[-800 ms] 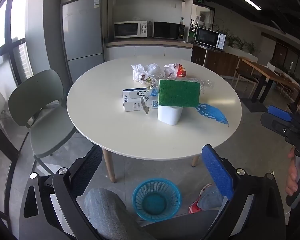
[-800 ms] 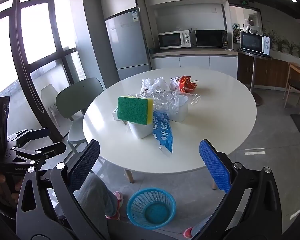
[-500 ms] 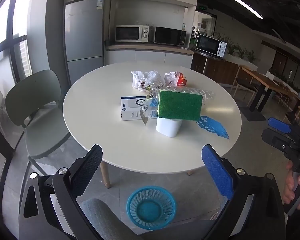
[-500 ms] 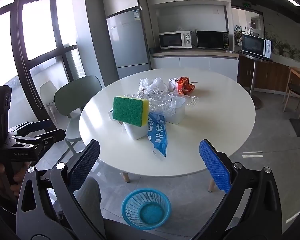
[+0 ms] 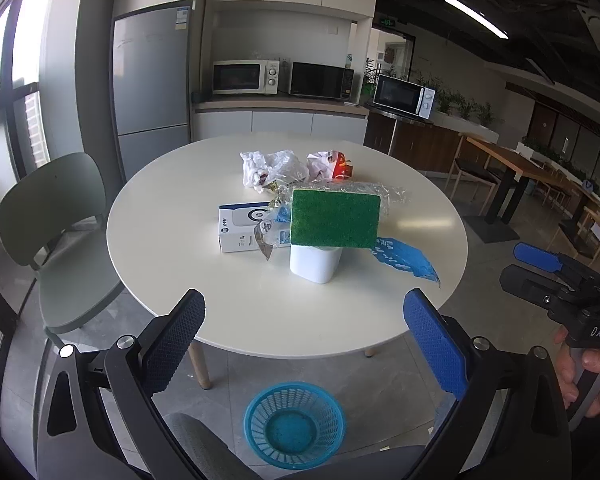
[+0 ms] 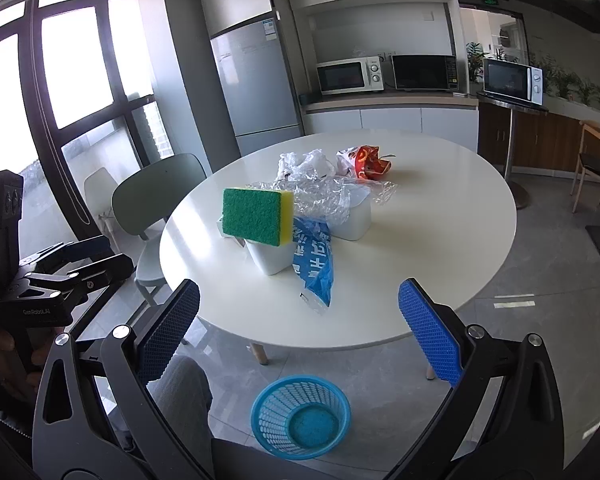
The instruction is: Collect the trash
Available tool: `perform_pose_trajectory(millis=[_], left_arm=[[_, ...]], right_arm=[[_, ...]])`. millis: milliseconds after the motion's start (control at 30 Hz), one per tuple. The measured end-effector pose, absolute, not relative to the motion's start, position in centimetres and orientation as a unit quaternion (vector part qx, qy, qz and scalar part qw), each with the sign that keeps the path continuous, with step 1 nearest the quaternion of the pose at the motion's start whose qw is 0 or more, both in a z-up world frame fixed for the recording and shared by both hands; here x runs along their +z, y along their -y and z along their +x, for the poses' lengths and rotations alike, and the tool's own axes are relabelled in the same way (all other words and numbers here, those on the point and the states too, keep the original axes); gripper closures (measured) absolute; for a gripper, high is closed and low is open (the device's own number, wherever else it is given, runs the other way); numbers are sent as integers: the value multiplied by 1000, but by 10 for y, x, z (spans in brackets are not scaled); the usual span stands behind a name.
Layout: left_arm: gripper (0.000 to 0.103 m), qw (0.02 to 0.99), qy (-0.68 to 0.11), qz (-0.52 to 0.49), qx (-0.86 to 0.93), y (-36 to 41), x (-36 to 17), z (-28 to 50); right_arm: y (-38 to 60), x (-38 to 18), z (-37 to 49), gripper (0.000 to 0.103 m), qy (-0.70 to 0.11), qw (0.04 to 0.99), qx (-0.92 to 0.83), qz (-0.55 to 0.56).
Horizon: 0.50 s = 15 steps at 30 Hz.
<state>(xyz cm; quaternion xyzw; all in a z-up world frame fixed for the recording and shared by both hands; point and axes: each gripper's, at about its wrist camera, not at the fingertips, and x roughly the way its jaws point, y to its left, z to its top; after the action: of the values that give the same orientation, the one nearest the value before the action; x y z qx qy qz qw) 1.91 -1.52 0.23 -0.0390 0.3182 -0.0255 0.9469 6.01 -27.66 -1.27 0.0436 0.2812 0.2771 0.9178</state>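
On the round white table [image 5: 180, 264] [image 6: 440, 248] lies a heap of trash: a blue wrapper [image 5: 404, 258] [image 6: 314, 262], clear crumpled plastic [image 5: 272, 168] [image 6: 324, 198], a red and white wrapper [image 5: 332, 162] [image 6: 366, 162] and a white box [image 5: 238, 228]. A green and yellow sponge [image 5: 336, 218] [image 6: 256, 216] rests on a white cup [image 5: 314, 264] [image 6: 270, 258]. A blue mesh basket [image 5: 294, 424] [image 6: 300, 416] stands on the floor before the table. My left gripper [image 5: 304, 344] and right gripper [image 6: 300, 332] both stand open and empty, short of the table's near edge.
A green chair [image 5: 48, 208] [image 6: 156, 196] stands left of the table. A person's grey trouser leg [image 6: 180, 400] is beside the basket. A fridge [image 5: 152, 92] and counter with microwaves [image 5: 246, 77] line the back wall. Wooden tables [image 5: 512, 164] stand at the right.
Both grippers have risen and moved nearer the table; the table and trash look larger, and the basket sits lower in both views. The jaws stay wide.
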Motion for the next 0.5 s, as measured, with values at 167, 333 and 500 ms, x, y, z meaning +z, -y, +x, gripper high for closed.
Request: perform_pose_trajectory(millis=[167, 333, 500], left_arm=[[6, 947, -318, -43, -25, 11, 0, 19], [6, 948, -314, -50, -20, 3, 0, 17], [6, 947, -317, -53, -19, 3, -2, 19]], right_arm=[[277, -14, 62, 8, -281, 917, 278, 45], [276, -14, 62, 8, -282, 917, 277, 44], [276, -16, 61, 8, -281, 918, 276, 45]])
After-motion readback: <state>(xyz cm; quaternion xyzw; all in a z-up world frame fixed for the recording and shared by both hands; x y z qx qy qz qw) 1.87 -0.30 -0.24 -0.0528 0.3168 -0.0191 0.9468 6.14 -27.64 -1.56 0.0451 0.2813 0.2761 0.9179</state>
